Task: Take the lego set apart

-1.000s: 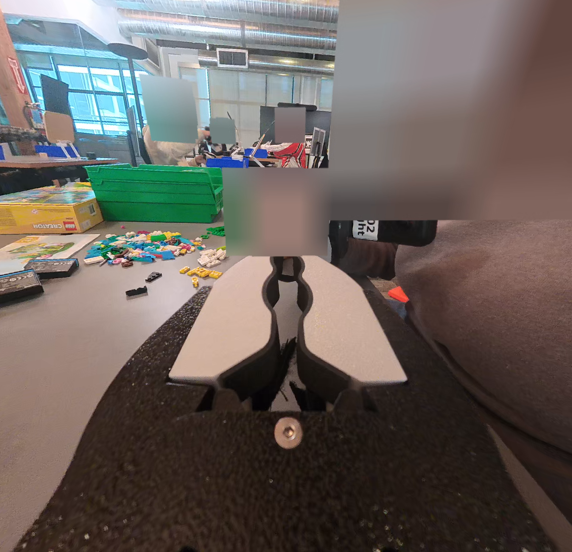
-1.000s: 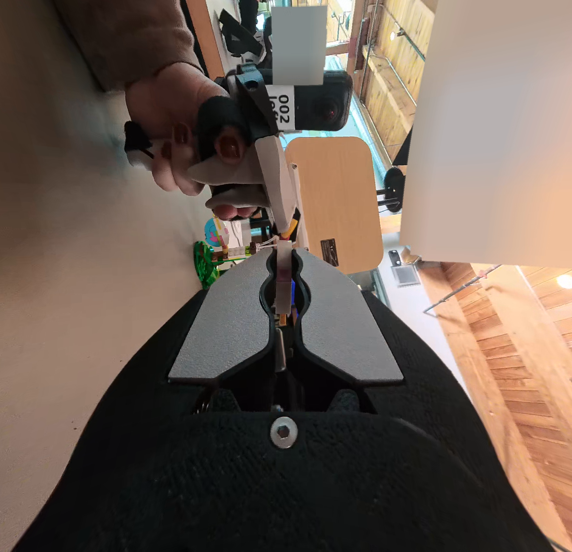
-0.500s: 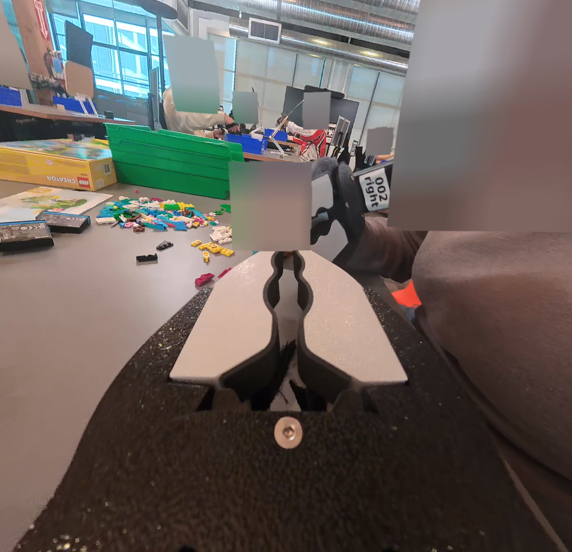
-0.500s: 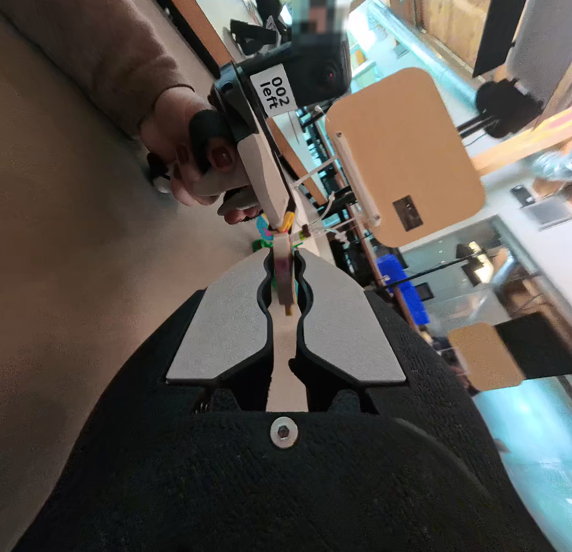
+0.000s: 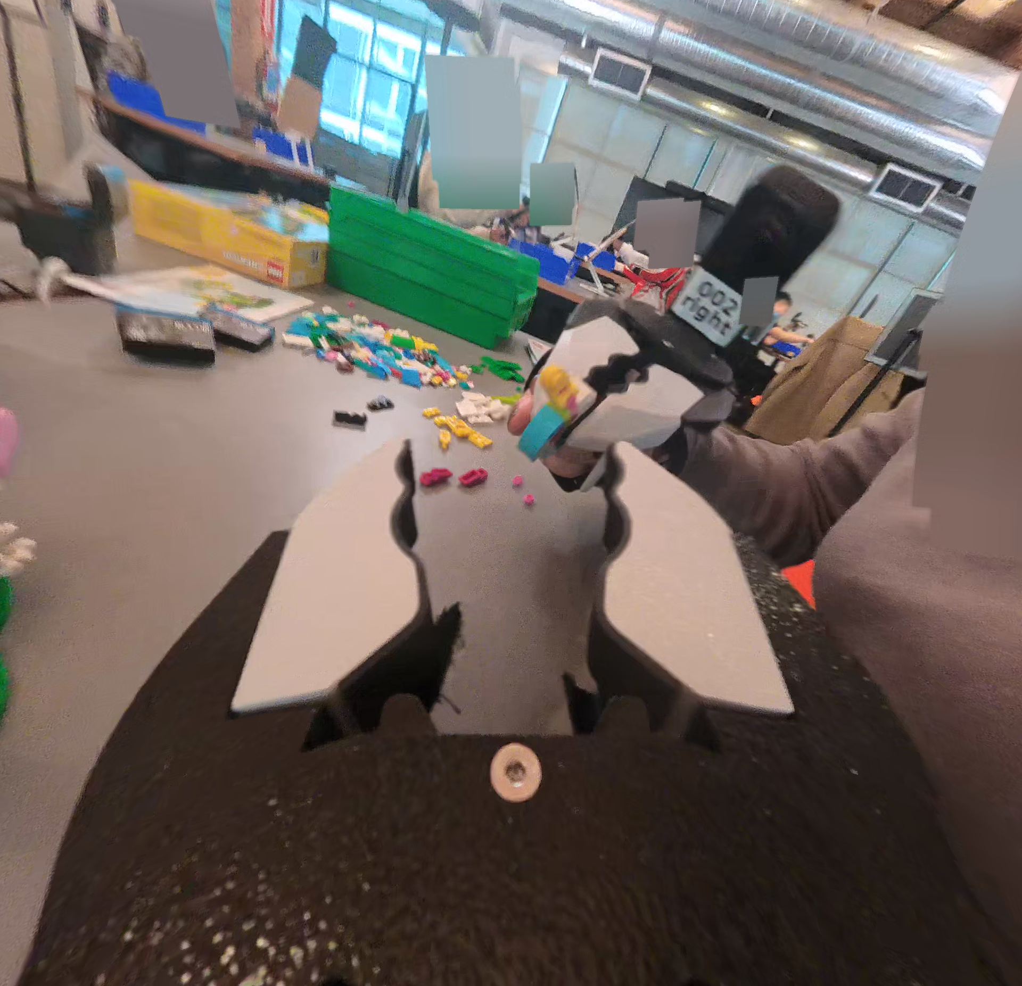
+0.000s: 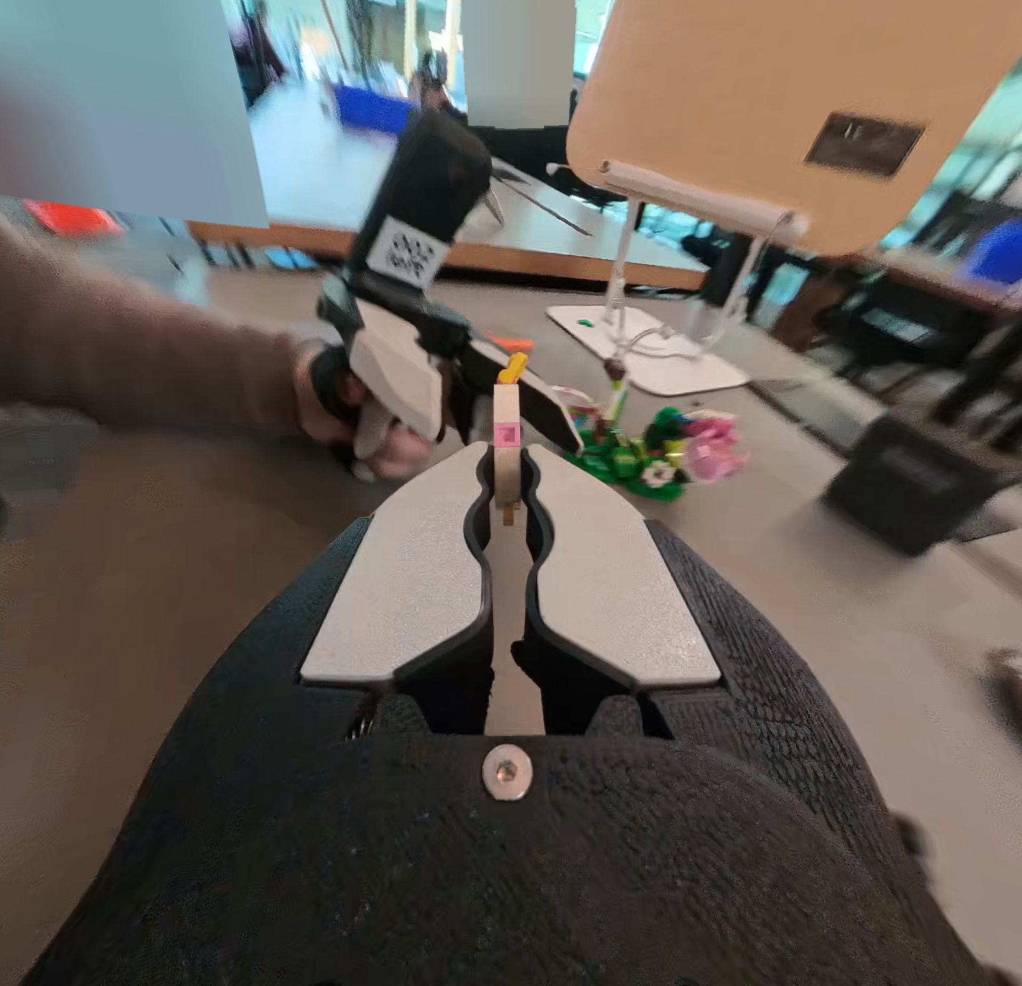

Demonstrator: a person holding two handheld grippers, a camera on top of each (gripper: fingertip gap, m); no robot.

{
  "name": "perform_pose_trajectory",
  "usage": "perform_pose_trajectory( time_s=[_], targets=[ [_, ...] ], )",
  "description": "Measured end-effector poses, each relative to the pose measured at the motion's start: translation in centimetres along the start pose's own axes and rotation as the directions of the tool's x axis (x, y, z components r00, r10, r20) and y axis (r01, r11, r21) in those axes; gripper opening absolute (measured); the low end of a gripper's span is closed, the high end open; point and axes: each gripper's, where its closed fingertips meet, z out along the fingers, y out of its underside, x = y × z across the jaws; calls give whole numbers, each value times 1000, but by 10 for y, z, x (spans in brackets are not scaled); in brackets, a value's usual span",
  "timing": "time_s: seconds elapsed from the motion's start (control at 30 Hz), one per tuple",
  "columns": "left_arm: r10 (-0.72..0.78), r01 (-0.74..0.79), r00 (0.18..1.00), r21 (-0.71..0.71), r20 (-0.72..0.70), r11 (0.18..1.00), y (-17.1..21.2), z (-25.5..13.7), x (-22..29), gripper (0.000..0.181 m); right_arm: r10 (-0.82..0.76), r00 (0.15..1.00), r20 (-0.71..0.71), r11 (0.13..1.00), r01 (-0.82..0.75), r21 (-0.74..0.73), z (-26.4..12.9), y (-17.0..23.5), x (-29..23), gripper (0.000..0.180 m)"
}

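My right gripper (image 6: 506, 453) is shut on a small lego piece (image 6: 506, 434), tan with a pink square and a yellow top. In the left wrist view the right gripper (image 5: 578, 409) holds this piece (image 5: 553, 409) above the table; yellow and teal parts show. My left gripper (image 5: 509, 462) is open and empty, its jaws wide apart. Its fingers (image 6: 398, 384) show just behind the held piece. The lego set (image 6: 652, 456), a green base with pink flowers, stands on the grey table (image 6: 166, 545) beyond both grippers.
Loose bricks (image 5: 376, 346) lie in a pile, with yellow pieces (image 5: 462, 429) and magenta pieces (image 5: 453, 477) nearer. Green bins (image 5: 426, 274), a yellow box (image 5: 232, 235), a booklet (image 5: 193, 293) and black boxes (image 5: 166, 332) stand behind. A white stand (image 6: 647, 346) and a black box (image 6: 912, 489) flank the set.
My left gripper has opened and come off the piece. My right gripper has rolled upright, still shut on the piece, and both views have swung towards the table.
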Motion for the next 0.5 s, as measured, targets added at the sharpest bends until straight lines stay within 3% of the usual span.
perform_pose_trajectory(
  time_s=[0.03, 0.1, 0.2, 0.3, 0.5],
  targets=[
    [-41, 41, 999, -16, -34, 999, 2, 2, 3, 67, 128, 991, 39, 991, -129, 24, 1, -2, 0, 7],
    [-73, 74, 995, 8, -75, 997, 0, 5, 10, 49, 315, 942, 113, 946, -321, 43, 2, -2, -1, 7],
    [-47, 49, 995, 20, -88, 999, -1, 5, 14, 17, 443, 879, 178, 890, -455, 29, 5, 3, -3, 7],
    [-92, 89, 993, -41, -76, 995, 5, 5, 10, 7, 485, 851, 200, 869, -495, 2, 5, 8, -1, 11],
    [-63, 51, 997, -261, -36, 964, 32, 2, 6, 7, 398, 893, 209, 916, -379, -129, -1, 25, -5, 16]
  ],
)
